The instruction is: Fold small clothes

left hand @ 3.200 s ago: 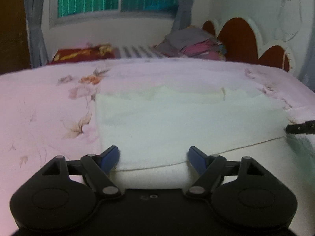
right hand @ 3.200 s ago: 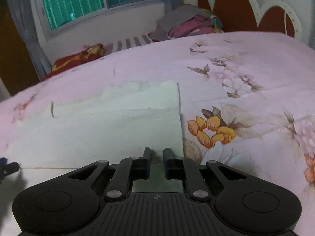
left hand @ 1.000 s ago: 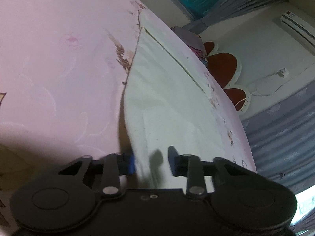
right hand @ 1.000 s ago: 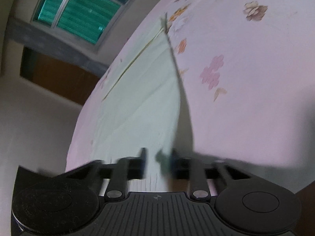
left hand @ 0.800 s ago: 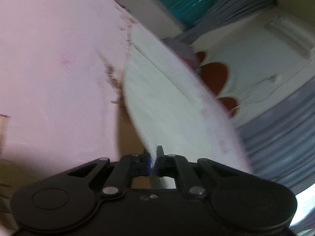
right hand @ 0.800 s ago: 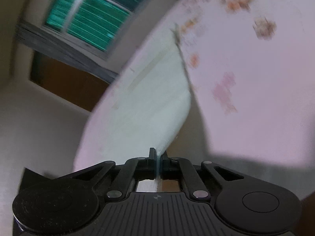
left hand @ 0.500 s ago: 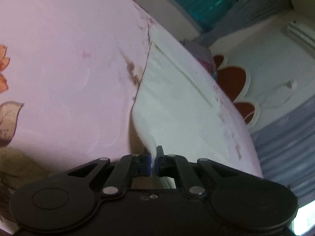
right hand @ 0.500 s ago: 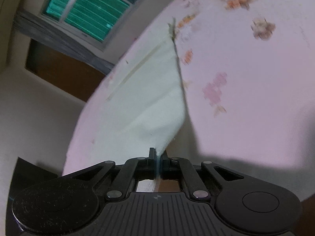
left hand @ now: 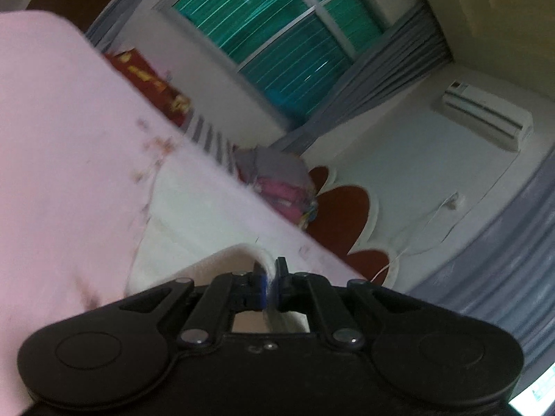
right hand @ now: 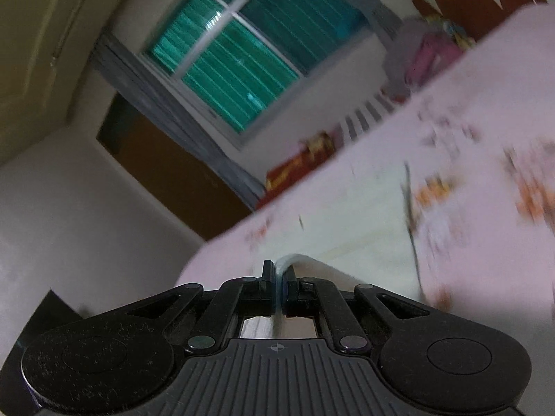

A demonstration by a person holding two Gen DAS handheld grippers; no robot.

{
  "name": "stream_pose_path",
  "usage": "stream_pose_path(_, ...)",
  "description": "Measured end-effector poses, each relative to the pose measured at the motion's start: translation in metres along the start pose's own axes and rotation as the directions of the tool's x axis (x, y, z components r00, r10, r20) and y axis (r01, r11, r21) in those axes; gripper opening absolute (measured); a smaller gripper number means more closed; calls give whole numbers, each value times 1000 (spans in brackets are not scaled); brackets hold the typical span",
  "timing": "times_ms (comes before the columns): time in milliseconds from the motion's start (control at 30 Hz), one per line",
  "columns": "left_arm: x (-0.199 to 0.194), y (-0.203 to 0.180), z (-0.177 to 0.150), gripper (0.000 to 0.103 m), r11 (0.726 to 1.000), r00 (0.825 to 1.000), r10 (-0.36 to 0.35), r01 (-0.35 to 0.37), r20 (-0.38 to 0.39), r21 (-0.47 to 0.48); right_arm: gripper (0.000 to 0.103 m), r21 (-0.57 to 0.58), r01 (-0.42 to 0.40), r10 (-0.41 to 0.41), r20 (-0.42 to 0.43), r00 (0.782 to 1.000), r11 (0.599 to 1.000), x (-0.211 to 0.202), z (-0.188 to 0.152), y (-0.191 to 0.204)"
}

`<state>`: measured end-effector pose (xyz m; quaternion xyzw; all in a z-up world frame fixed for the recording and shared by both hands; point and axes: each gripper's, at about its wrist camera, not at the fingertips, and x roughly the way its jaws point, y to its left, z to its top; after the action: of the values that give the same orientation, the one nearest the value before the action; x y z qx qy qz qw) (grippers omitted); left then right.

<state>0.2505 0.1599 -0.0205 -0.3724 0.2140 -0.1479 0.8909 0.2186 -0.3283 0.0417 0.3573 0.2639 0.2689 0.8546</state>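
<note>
A pale cream cloth (left hand: 194,215) lies spread on the pink floral bedsheet (left hand: 59,159). My left gripper (left hand: 270,272) is shut on a near corner of the cloth, which curls up over the jaws. In the right wrist view my right gripper (right hand: 279,274) is shut on the other near corner; the cloth (right hand: 350,242) arches up from the jaws and runs back onto the sheet (right hand: 485,121). Both views are tilted and blurred.
A pile of grey and pink clothes (left hand: 281,187) sits at the bed's far end by the red and white headboard (left hand: 347,208). A green-blinded window (left hand: 277,45) with grey curtains is behind. A red patterned pillow (left hand: 149,76) lies far left.
Both grippers closed on the cloth's near corners about a second ago. Since then they have lifted and tipped upward, pulling the near edge up so it curls over the jaws.
</note>
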Motion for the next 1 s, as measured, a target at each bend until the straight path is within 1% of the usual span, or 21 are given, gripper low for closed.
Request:
stream_pose_path(67, 17, 0, 19, 4, 1000, 1000, -12, 12, 11, -5, 2, 11, 0, 0, 29, 1000, 1000, 15, 25, 1)
stream_pose_path(133, 43, 4, 38, 4, 1000, 1000, -2, 2, 8, -6, 2, 36, 23, -25, 41, 999, 999, 35, 47, -4)
stream_pose_path(167, 53, 8, 44, 4, 1000, 1000, 6, -6, 1, -8, 2, 52, 32, -34, 40, 999, 998, 47, 56, -10)
stream_pose_path(267, 99, 32, 57, 4, 998, 998, 41, -44, -56, -49, 2, 80, 87, -90, 27, 996, 993, 91, 77, -31)
stream_pose_path(333, 132, 52, 58, 4, 993, 990, 75, -85, -116, -83, 2, 132, 127, -128, 0, 992, 983, 121, 82, -54)
stream_pose_path(400, 157, 72, 60, 4, 990, 983, 91, -107, -159, -92, 2, 171, 167, -164, -35, 986, 971, 147, 83, -76)
stream_pose_path(500, 187, 94, 64, 4, 984, 977, 102, -127, -189, -123, 2, 194, 213, -202, -78, 976, 958, 174, 81, -103)
stream_pose_path(600, 209, 109, 70, 4, 980, 974, 101, -133, -204, -148, 2, 247, 238, -220, -101, 970, 939, 197, 83, -127)
stream_pose_path(733, 234, 119, 77, 4, 979, 968, 99, -137, -229, -154, 2, 302, 259, -229, -130, 965, 917, 216, 88, -149)
stream_pose_path(767, 240, 123, 78, 4, 979, 967, 94, -133, -235, -156, 2, 311, 257, -224, -138, 965, 915, 219, 90, -150)
stream_pose_path(833, 249, 128, 79, 5, 980, 968, 61, -105, -244, -170, 3, 316, 255, -217, -149, 965, 914, 227, 94, -154)
stream_pose_path(867, 252, 130, 80, 7, 980, 970, 44, -89, -241, -179, 3, 322, 252, -212, -153, 965, 913, 231, 96, -157)
stream_pose_path(933, 257, 134, 81, 30, 979, 974, 30, -74, -222, -191, 3, 328, 250, -211, -149, 966, 911, 238, 100, -161)
stream_pose_path(967, 260, 135, 81, 36, 978, 976, 35, -78, -216, -195, 3, 322, 252, -214, -148, 966, 913, 242, 102, -164)
stream_pose_path(1000, 262, 136, 82, 49, 978, 978, 34, -75, -205, -196, 4, 314, 259, -223, -148, 964, 913, 245, 103, -166)
